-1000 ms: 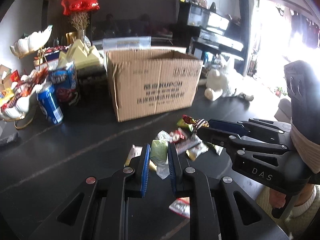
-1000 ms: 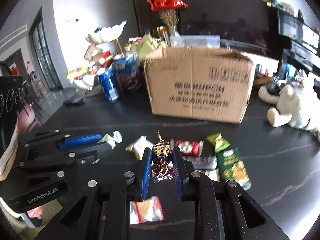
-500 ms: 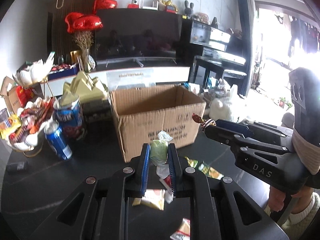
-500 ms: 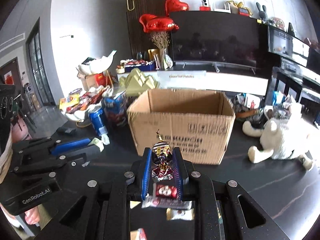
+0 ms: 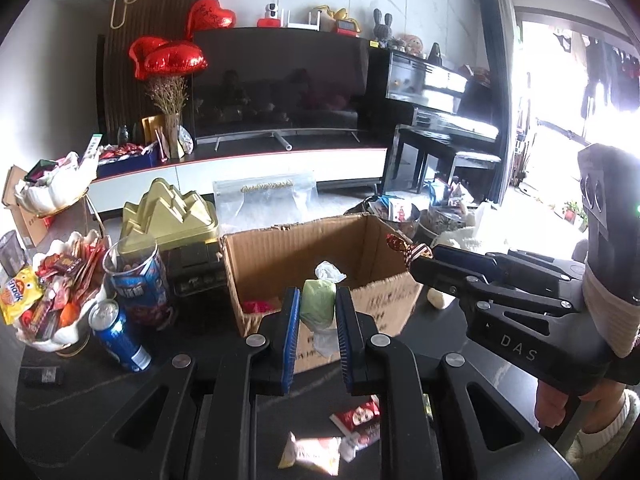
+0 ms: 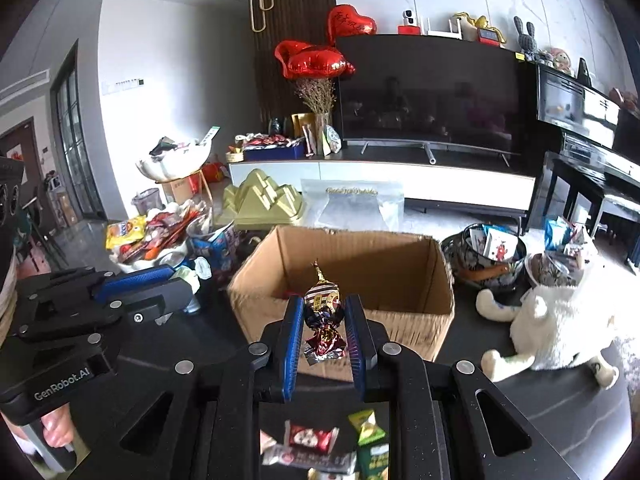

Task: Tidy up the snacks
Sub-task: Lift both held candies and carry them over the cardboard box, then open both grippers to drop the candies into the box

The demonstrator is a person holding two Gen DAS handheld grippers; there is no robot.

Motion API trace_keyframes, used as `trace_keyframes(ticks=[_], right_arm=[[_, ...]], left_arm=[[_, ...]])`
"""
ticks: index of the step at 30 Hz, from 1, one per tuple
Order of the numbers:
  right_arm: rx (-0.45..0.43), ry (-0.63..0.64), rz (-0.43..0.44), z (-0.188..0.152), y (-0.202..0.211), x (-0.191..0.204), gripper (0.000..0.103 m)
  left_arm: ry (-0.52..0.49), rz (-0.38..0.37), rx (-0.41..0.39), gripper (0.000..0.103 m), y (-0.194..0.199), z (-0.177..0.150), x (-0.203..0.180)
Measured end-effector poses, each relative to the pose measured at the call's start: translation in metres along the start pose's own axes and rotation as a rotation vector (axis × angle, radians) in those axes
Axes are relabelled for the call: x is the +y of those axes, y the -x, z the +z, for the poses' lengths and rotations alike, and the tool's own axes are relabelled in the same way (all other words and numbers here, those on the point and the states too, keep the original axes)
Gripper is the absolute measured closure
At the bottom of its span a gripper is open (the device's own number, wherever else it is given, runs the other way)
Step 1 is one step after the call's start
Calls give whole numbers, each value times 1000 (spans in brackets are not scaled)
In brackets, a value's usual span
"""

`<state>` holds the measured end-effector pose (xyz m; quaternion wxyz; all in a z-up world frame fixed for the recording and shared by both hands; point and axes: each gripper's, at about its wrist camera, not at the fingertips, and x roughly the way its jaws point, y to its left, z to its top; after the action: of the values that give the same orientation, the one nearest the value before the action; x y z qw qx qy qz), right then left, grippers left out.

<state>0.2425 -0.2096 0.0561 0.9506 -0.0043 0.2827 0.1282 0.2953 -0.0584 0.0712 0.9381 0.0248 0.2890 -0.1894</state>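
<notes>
My left gripper is shut on a pale green wrapped candy, held in the air just in front of an open cardboard box. My right gripper is shut on a striped foil-wrapped candy, also raised before the same cardboard box. In the left wrist view the right gripper reaches in from the right at the box's rim. In the right wrist view the left gripper comes in from the left. A red packet lies inside the box. Loose snack packets stay on the dark table below.
A blue can, a snack tub and a white dish piled with snacks stand left of the box. A white plush toy lies to its right. Gold mountain-shaped box and a clear bag sit behind.
Both grippers have risen from the table with their candies and moved toward the box. The box's open top and inside now show; the loose packets have dropped to the bottom edge.
</notes>
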Motion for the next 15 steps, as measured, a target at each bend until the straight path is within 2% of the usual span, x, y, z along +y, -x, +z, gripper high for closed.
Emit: trace_keyframes(ticks=[15], right_arm=[[38, -4, -8, 29, -70, -31, 80]], left_arm=[[48, 25, 65, 83, -81, 28, 21]])
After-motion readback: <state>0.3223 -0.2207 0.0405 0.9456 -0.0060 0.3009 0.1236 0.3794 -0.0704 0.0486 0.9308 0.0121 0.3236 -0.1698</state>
